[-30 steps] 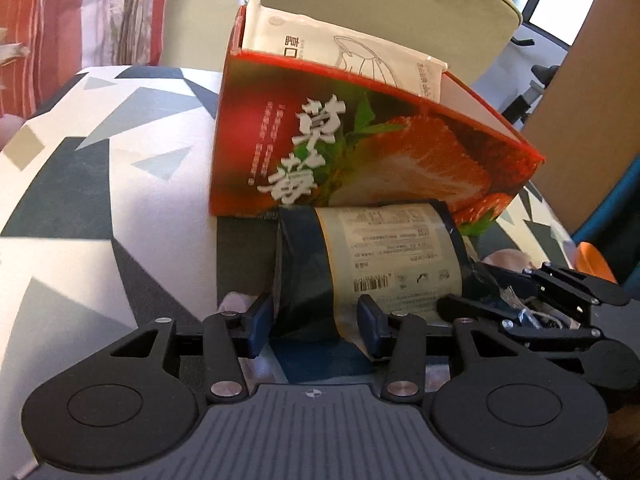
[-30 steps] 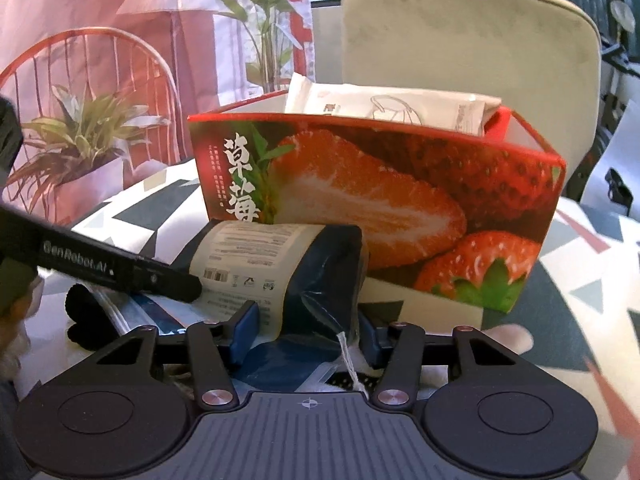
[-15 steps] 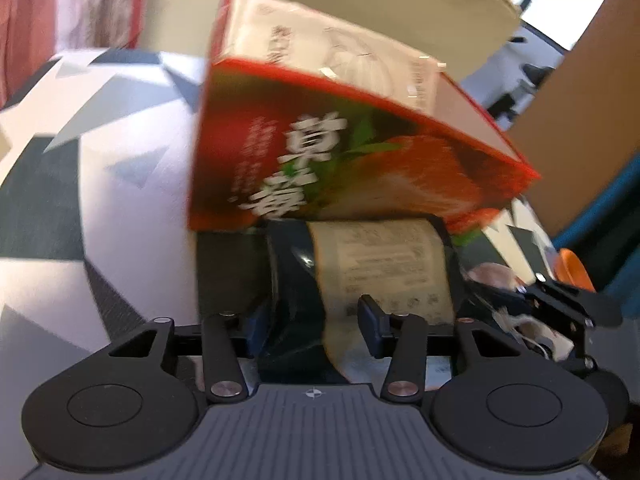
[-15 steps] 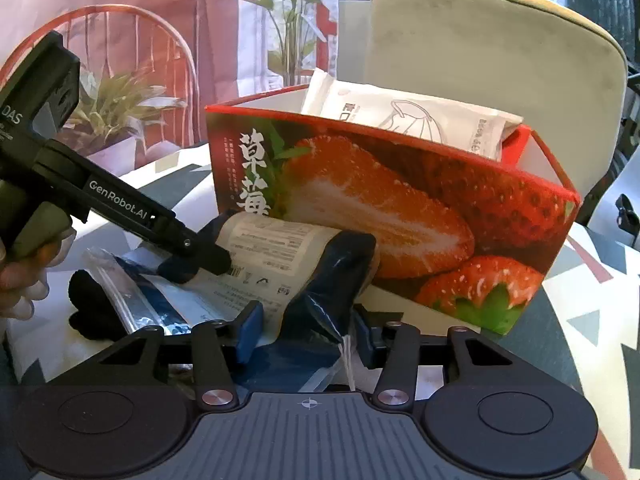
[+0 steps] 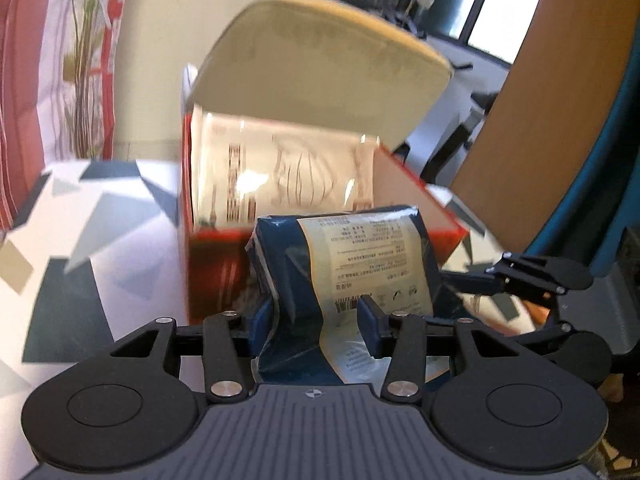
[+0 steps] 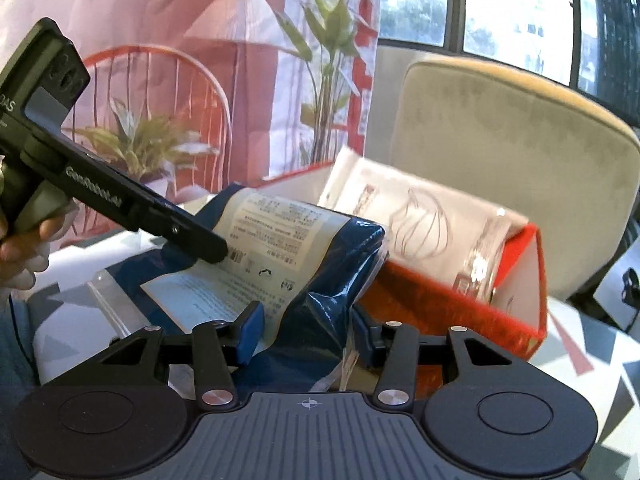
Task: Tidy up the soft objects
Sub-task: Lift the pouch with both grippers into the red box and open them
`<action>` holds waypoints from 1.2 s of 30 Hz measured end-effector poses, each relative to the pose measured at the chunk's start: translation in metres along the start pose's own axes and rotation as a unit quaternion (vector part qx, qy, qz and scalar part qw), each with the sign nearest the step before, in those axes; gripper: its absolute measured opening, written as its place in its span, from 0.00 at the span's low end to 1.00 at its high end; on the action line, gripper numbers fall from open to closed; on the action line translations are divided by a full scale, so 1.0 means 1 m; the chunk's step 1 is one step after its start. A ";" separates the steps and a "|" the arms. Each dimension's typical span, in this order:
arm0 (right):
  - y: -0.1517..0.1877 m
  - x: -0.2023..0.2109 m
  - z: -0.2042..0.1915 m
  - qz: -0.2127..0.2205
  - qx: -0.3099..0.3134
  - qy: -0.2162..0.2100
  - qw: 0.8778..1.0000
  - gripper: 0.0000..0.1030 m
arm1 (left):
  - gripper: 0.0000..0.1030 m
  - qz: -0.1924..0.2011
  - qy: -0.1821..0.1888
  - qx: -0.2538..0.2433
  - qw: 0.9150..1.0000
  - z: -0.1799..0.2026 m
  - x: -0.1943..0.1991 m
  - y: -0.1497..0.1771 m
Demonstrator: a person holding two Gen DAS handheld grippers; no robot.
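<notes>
A dark blue soft package [image 5: 340,264] with a cream label hangs in the air in front of the red strawberry box [image 5: 216,268]. My left gripper [image 5: 312,326] is shut on its near edge. My right gripper [image 6: 308,334] is shut on the same blue package [image 6: 280,256] from the other side. The package's top reaches about the rim of the box [image 6: 452,296]. A white packet [image 5: 280,172] stands inside the box, also seen as the white packet [image 6: 424,224] in the right wrist view. The left gripper's body [image 6: 120,200] crosses the right wrist view.
The box stands on a table with a white, grey and dark triangle-pattern cloth [image 5: 80,240]. A beige chair back [image 5: 320,68] rises just behind the box. A brown panel [image 5: 560,100] stands at the right. A person's hand [image 6: 16,256] holds the left gripper's handle.
Both grippers have risen with the blue package, lifting it from the table in front of the box up to the box's rim. The box's open top now shows.
</notes>
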State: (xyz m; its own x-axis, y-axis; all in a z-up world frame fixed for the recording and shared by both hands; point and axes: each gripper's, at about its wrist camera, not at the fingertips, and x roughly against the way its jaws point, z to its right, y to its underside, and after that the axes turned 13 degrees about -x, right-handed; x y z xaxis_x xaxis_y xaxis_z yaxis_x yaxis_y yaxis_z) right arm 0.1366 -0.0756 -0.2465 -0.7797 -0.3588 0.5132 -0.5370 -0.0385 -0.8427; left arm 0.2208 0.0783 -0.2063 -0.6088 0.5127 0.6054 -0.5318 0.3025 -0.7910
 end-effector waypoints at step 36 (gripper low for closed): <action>-0.069 -0.108 0.087 -0.031 -0.147 0.036 0.988 0.43 | 0.47 -0.044 -0.086 -0.021 0.995 -0.030 -0.098 -0.081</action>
State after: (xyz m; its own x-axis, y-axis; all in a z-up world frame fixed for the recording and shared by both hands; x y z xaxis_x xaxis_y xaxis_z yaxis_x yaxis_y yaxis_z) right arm 0.2859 -0.1150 -0.2583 -0.7571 -0.2959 0.5825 -0.6472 0.2180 -0.7305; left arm 0.3415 0.0276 -0.2046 -0.6547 0.3398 0.6752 -0.5637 0.3756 -0.7357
